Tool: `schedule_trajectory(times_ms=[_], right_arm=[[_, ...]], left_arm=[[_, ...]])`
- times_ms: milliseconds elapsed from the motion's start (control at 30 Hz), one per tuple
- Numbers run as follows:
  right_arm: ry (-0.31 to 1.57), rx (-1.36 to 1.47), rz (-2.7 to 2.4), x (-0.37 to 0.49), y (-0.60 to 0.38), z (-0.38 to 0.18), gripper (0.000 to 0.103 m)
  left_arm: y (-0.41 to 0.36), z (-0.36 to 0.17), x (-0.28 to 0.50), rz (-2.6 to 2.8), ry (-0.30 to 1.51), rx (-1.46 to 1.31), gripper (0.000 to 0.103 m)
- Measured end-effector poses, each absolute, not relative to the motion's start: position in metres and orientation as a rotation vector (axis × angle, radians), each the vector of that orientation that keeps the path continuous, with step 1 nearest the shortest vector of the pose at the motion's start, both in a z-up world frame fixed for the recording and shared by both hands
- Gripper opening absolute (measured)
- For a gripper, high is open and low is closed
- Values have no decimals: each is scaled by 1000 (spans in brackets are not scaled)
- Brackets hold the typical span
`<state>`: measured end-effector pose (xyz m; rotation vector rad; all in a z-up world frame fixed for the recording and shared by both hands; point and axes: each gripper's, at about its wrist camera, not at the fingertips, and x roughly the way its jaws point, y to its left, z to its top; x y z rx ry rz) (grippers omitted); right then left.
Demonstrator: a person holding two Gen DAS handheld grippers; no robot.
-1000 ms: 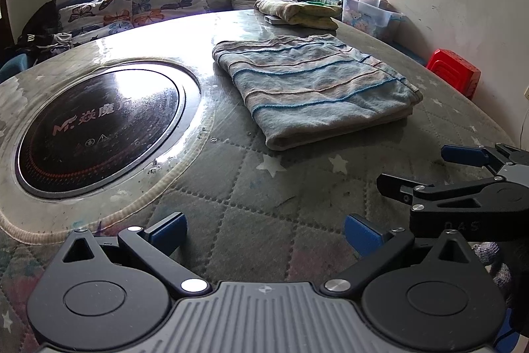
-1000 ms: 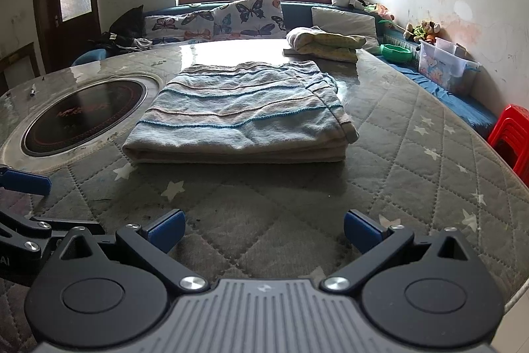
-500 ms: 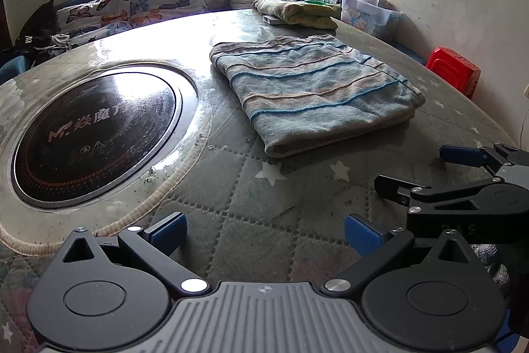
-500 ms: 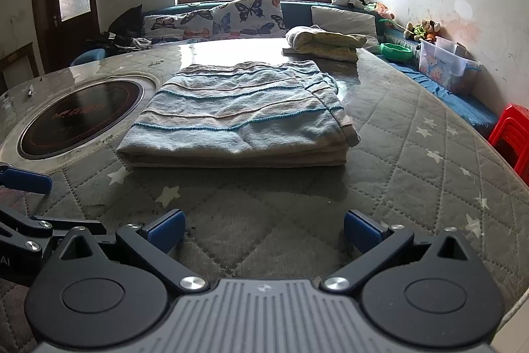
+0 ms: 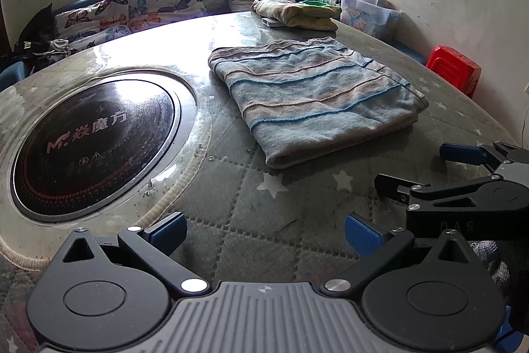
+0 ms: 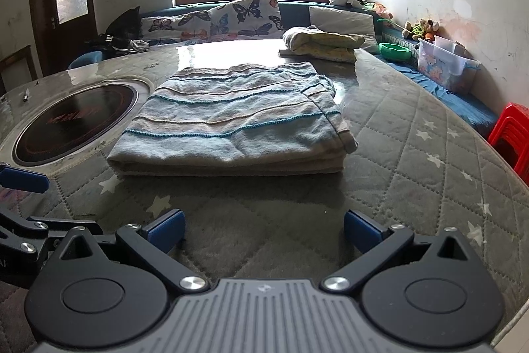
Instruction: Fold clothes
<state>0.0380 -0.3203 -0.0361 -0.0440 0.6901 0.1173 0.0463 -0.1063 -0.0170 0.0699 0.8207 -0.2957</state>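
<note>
Right wrist view: striped garment (image 6: pixel 231 124) lies folded in a flat rectangle on the worktop (image 6: pixel 413 154), just beside the round cooktop (image 6: pixel 72 121), fold edge facing the camera. Right hand-held gripper (image 6: pixel 263 227) released, empty, low and short of it. Left hand-held gripper (image 5: pixel 264 234) also released, empty. Likely backed off because this fold looks done; a second folded bundle (image 6: pixel 324 45) sits at the far edge.
</note>
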Motion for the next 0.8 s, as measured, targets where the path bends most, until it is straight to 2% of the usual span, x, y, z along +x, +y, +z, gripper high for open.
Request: schedule_trajectory(times_ms=[800], right_arm=[[680, -38, 97, 57, -325, -32, 103]], left_arm=[[-117, -14, 64, -317, 810, 99, 103]])
